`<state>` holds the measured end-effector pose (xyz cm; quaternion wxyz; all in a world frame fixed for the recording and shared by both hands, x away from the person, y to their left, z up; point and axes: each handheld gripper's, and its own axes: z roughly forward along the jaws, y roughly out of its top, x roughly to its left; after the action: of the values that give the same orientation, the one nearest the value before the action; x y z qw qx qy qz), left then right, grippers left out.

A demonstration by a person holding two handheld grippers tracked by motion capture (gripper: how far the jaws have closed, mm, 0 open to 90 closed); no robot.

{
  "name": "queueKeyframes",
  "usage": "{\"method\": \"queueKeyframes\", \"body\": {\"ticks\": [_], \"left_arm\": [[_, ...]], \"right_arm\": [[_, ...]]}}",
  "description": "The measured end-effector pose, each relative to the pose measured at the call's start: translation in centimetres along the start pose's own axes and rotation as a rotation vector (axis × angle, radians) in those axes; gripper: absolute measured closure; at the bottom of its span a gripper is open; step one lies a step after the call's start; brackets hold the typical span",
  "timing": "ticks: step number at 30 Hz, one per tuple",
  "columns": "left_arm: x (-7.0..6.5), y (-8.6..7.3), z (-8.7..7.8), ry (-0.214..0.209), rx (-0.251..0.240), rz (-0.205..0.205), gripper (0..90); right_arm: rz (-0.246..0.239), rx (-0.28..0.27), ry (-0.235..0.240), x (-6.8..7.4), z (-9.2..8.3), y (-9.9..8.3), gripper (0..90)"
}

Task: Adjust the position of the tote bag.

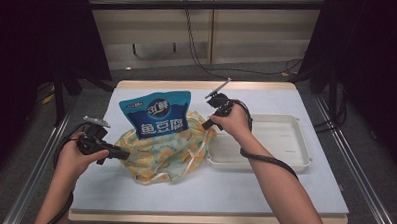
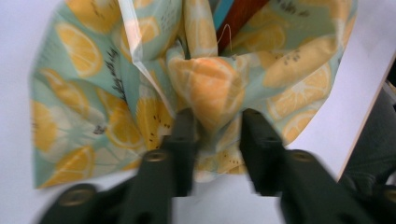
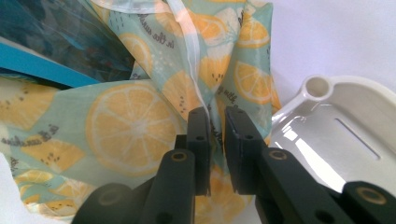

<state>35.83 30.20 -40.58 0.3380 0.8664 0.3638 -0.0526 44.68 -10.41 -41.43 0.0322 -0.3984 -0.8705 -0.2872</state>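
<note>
Item: lemon-print bag [image 1: 157,153], soft cloth, pale green with orange slices. It lay on the table [image 1: 284,187] left of centre, nearer the front edge than the back, and touched the left end of the tray [image 1: 285,140]. A blue pouch [image 1: 156,113] stood upright in its mouth, the top half clear of the cloth, leaning towards the back edge.

Left gripper [image 2: 212,128]: at the bag's left side, near the table's left edge. Jaws stood partly apart, with a bunched fold of the bag between them. The fold bulged up past the tips; the pads did not press on it.

Right gripper [image 3: 217,116]: at the bag's right side, just by the tray's left rim. Jaws stood close together with a narrow gap, a thin pleat of the cloth running down into it. Whether the pads pinched that pleat could not be told.

Tray: white, shallow, on the right half of the table.
</note>
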Motion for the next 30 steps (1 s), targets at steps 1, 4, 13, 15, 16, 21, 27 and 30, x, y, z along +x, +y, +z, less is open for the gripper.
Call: {"method": "queueKeyframes", "body": {"ticks": [1, 4, 13, 15, 16, 21, 27, 30], "left_arm": [[-0.2, 0.1, -0.3, 0.005, -0.012, -0.001, 57.7], [-0.5, 0.2, -1.2, -0.004, -0.047, -0.002, 48.7], [-2.0, 1.1, -2.1, -0.002, -0.084, 0.009, 42.9], [-2.2, 1.3, -2.0, -0.008, -0.086, 0.016, 43.9], [-2.2, 1.4, -1.9, -0.005, -0.083, 0.026, 48.7], [-2.4, 1.2, -1.3, -0.038, -0.104, -0.001, 57.7], [-2.4, 1.2, -0.6, -0.043, -0.107, -0.005, 59.0], [-2.4, 1.2, -0.1, -0.035, -0.098, -0.003, 60.3]], "right_arm": [[-0.002, 0.000, -0.005, 0.1, -0.2, 0.0, 78.7], [-0.016, 0.001, -0.010, 0.3, -0.5, 0.1, 78.2], [-0.020, -0.017, -0.005, 1.4, -1.7, 0.5, 72.9], [-0.029, -0.022, -0.007, 1.7, -2.1, 0.5, 71.8], [-0.028, -0.029, -0.005, 1.9, -2.3, 0.4, 72.1], [-0.055, -0.031, 0.009, 2.7, -2.8, 0.2, 72.5], [-0.064, -0.049, 0.023, 3.5, -3.1, 0.1, 68.0], [-0.078, -0.043, 0.041, 3.8, -2.6, 0.0, 66.9]]}}
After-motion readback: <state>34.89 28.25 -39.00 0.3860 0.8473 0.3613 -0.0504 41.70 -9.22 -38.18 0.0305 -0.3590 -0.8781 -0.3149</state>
